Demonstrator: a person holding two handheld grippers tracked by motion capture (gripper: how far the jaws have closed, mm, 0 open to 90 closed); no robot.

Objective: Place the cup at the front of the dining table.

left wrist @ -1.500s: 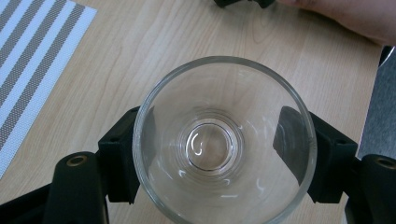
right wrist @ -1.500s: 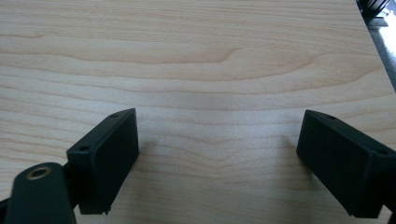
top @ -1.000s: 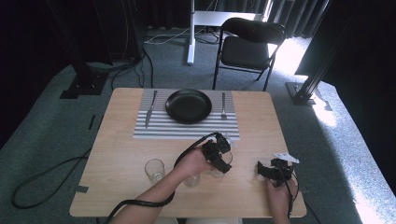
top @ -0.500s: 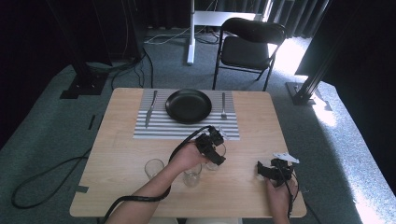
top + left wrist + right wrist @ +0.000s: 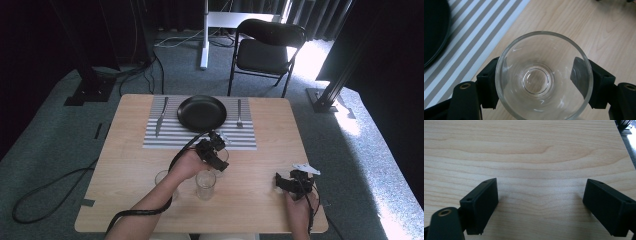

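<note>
Far centre of the table [image 5: 125, 165] is taken by a striped placemat [image 5: 175, 137] carrying a black plate [image 5: 201, 112], a knife [image 5: 160, 116] to its left and a fork [image 5: 239, 113] to its right; passage there is low only. Near centre is crowded: the left gripper [image 5: 218, 152] clamps a glass [image 5: 544, 76] just beside the placemat's near edge; a second glass [image 5: 205, 184] and a third glass [image 5: 163, 178] stand close by, with the left forearm crossing between them. The left strip of the table is bare; the right side is bare wood; the right gripper [image 5: 540, 206], jaws spread, has nothing between them.
</note>
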